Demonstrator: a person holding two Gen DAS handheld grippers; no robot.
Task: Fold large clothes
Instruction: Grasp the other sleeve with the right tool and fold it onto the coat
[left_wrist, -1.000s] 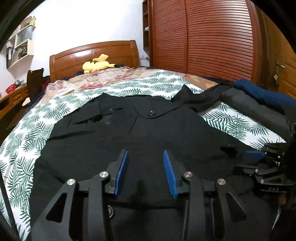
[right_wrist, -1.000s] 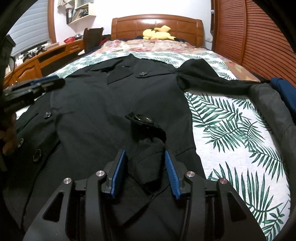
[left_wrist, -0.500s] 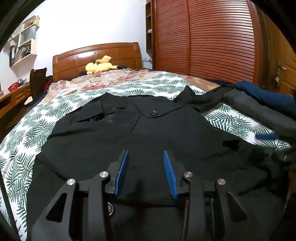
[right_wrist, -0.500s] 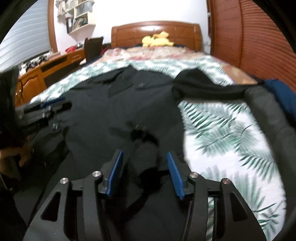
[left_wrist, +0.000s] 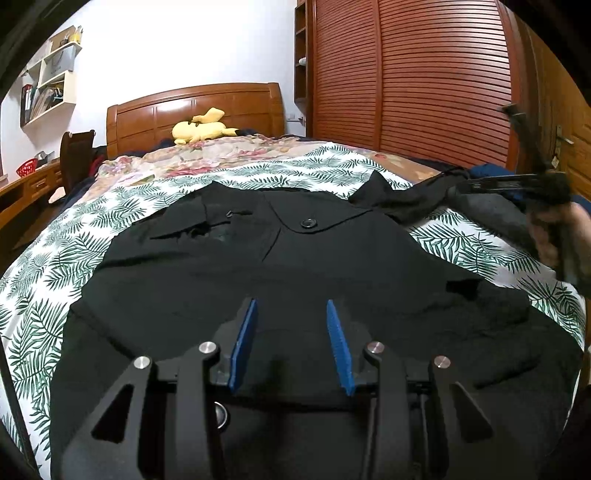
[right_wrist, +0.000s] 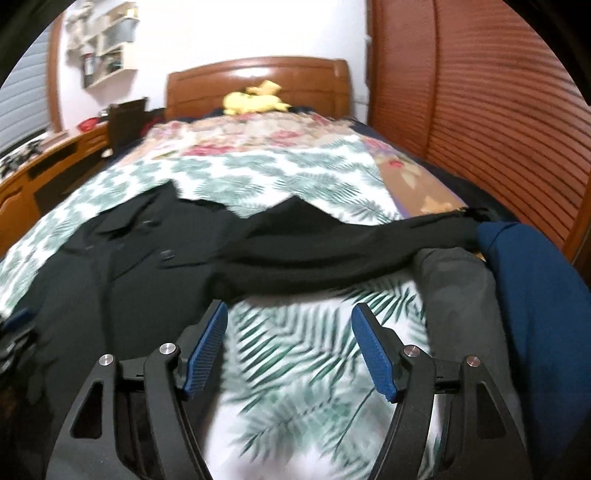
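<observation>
Left wrist view – coat: a large black coat (left_wrist: 258, 273) lies spread flat, front up, on the leaf-print bedspread (left_wrist: 40, 280) of the bed, collar toward the headboard (left_wrist: 192, 110).
Left wrist view – left hand-held gripper (left_wrist: 291, 332): it hovers low over the near part of the coat, blue pads parted partway; nothing is seen pinched between them, though the cloth below is dark and contact is hard to rule out.
Left wrist view – right side: the right hand-held gripper (left_wrist: 517, 182) shows blurred at the far right edge, held by a hand (left_wrist: 561, 236), above the outstretched sleeve (left_wrist: 417, 199).
Right wrist view – right hand-held gripper (right_wrist: 288, 350): its jaws have just been opening and now stand wide apart with nothing between them – only bedspread (right_wrist: 295, 369) beneath.
Right wrist view – sleeve: the coat's sleeve (right_wrist: 332, 258) stretches across the bed ahead of the fingers, its cuff reaching a grey garment (right_wrist: 458, 295) and a dark blue one (right_wrist: 532, 295) piled at the bed's edge.
Step in hand: seemingly the approach to the sleeve, before folding it in over the body.
Next move calls for: lowering the open jaws onto the sleeve near the cuff, pinching only that layer, then carrying it across onto the coat's front.
</observation>
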